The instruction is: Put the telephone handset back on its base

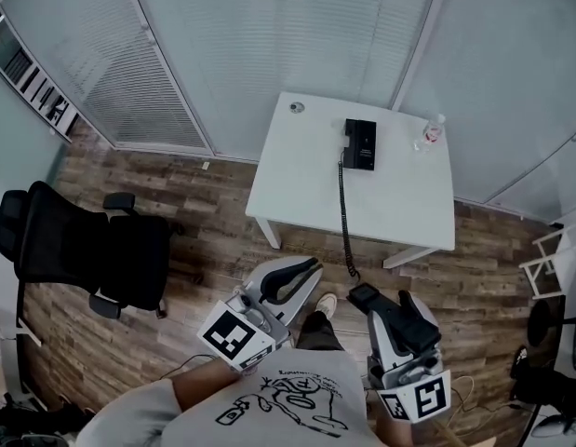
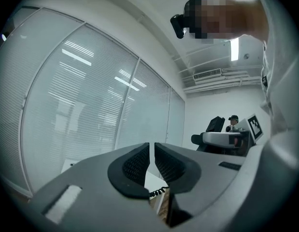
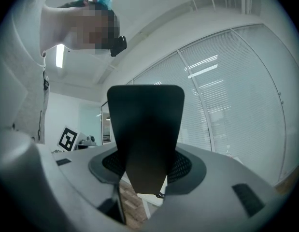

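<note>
The black telephone base (image 1: 359, 144) lies at the far side of a white table (image 1: 399, 203). Its coiled cord (image 1: 344, 217) runs off the table's near edge down to the black handset (image 1: 364, 296). My right gripper (image 1: 385, 307) is shut on the handset well short of the table, above the wood floor. In the right gripper view the handset (image 3: 147, 134) stands upright between the ribbed pads (image 3: 180, 167) and fills the gap. My left gripper (image 1: 309, 267) hangs beside it, shut and empty; in the left gripper view its pads (image 2: 137, 164) meet, with a bit of cord (image 2: 159, 192) below.
A clear water bottle (image 1: 433, 131) stands at the table's far right corner, and a small round object (image 1: 297, 107) at its far left. A black office chair (image 1: 83, 250) sits on the floor to the left. Glass walls with blinds (image 1: 176, 54) stand behind the table.
</note>
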Available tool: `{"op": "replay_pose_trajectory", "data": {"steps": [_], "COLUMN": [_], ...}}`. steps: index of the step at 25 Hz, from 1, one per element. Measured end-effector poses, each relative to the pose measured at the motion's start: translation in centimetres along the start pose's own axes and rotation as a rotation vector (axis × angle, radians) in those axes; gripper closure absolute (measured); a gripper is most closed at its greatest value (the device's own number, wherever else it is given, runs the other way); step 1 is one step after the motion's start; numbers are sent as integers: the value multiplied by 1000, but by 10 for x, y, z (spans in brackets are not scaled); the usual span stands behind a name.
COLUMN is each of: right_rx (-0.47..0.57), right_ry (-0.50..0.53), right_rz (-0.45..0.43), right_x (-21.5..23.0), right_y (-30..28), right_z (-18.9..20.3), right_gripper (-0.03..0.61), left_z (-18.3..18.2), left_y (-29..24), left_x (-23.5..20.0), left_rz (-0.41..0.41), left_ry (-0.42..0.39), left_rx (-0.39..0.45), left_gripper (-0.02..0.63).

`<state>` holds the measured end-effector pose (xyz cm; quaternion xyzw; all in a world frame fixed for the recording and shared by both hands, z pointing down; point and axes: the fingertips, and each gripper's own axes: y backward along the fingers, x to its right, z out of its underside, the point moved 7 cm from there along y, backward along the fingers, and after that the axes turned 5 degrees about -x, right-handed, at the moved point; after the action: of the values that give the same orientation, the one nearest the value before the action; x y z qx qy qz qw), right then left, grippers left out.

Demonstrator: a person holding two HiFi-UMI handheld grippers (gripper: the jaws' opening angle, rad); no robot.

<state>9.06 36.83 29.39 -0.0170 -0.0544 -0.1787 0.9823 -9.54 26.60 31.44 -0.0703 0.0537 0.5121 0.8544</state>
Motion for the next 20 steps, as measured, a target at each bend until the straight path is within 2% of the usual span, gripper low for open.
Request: {"op": "replay_pose_trajectory", "data": {"steps": [11,20], "right_rx": [-11,-26], "right_ry": [-30,-37], "right_rz": [-73,-128], "right_x": [106,160], "right_y": [-35,-49], "right_z": [-13,-13], "right_gripper": [380,380], "left_z": [-21,-17], "left_y": [-109,-161], "left_x": [-11,-16], "left_rz": [-35,-73], "left_ry": [-20,-13], "left_rx": [-29,-51], "left_gripper": [581,581]}}
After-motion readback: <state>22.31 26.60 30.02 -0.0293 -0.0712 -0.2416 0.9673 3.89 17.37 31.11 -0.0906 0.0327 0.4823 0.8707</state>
